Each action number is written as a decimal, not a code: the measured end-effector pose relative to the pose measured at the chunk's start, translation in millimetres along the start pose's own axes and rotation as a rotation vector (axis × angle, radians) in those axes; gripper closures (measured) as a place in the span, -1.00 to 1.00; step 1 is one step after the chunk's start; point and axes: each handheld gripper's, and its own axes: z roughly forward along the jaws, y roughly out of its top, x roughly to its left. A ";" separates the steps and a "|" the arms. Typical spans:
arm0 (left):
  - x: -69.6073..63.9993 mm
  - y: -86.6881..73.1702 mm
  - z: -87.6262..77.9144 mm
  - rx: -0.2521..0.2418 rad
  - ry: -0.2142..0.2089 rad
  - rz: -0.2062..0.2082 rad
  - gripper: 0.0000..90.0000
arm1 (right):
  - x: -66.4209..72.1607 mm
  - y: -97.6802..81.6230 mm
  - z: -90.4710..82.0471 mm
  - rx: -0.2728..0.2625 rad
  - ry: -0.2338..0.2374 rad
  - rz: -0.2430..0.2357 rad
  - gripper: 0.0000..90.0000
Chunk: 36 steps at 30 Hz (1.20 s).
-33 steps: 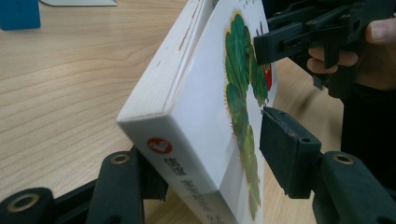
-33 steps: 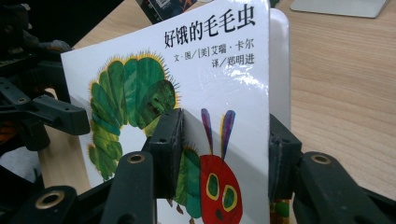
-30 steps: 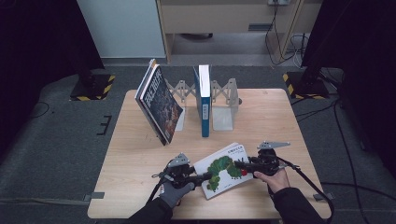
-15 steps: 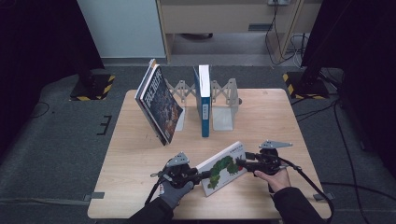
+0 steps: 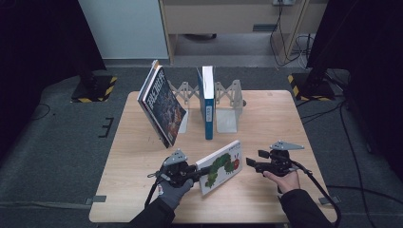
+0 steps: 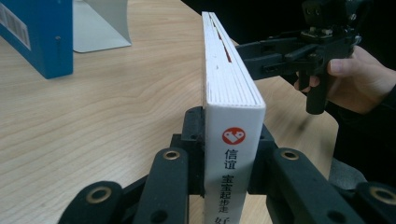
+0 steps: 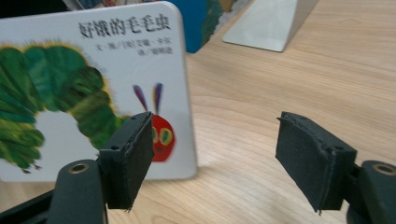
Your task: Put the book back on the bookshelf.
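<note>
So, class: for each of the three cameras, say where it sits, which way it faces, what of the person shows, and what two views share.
High view: above the person's side, facing forward and down on the table; both forearms, left gripper, right gripper.
Left gripper view: on the left gripper, looking along the clamped caterpillar book toward the right hand.
Right gripper view: on the right gripper, jaws open, facing the book's cover.
Shared: the caterpillar book, blue book.

Behind the caterpillar book [image 5: 221, 166] on the table [image 5: 294, 118] stands the bookend rack [image 5: 227, 107], an upright book [image 5: 207, 102] in it. Left of the rack another book [image 5: 162, 107] leans. The left gripper [image 5: 202, 172] is at the caterpillar book's left edge, the right gripper [image 5: 250, 164] just right of it.
</note>
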 end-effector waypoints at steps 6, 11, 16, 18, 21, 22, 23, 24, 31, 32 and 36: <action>-1.4 9.0 -5.0 -0.029 0.010 0.004 0.65 | -3.0 -0.7 -0.7 0.004 -0.043 -0.013 -0.43; -0.7 17.5 -10.8 -0.056 0.046 0.010 0.65 | -5.3 -1.8 -0.2 0.013 -0.075 -0.024 -0.47; -0.6 27.1 -17.6 -0.084 0.089 0.036 0.65 | -6.8 -2.3 -1.0 0.010 -0.106 -0.030 -0.52; -0.9 30.9 -19.1 -0.095 0.100 0.042 0.65 | -7.1 -2.8 -0.4 0.017 -0.119 -0.043 -0.55; -1.6 39.0 -20.3 -0.113 0.116 0.054 0.65 | -7.8 -4.4 1.2 0.033 -0.149 -0.067 -0.61; -1.9 40.9 -20.4 -0.118 0.119 0.056 0.65 | -8.0 -4.8 1.5 0.038 -0.156 -0.073 -0.62; -2.5 44.2 -20.4 -0.125 0.125 0.060 0.65 | -7.9 -5.1 2.0 0.043 -0.165 -0.071 -0.64; -2.9 46.8 -20.6 -0.131 0.130 0.068 0.65 | -8.4 -5.8 2.6 0.050 -0.175 -0.081 -0.66; -4.0 59.6 -16.3 -0.159 0.165 0.078 0.65 | -11.8 -8.2 3.9 0.067 -0.213 -0.094 -0.72; -4.0 61.0 -14.9 -0.162 0.165 0.080 0.65 | -12.1 -8.6 3.7 0.070 -0.217 -0.093 -0.72; -4.1 65.6 -8.3 -0.188 0.170 0.072 0.65 | -14.2 -9.0 3.1 0.074 -0.230 -0.100 -0.74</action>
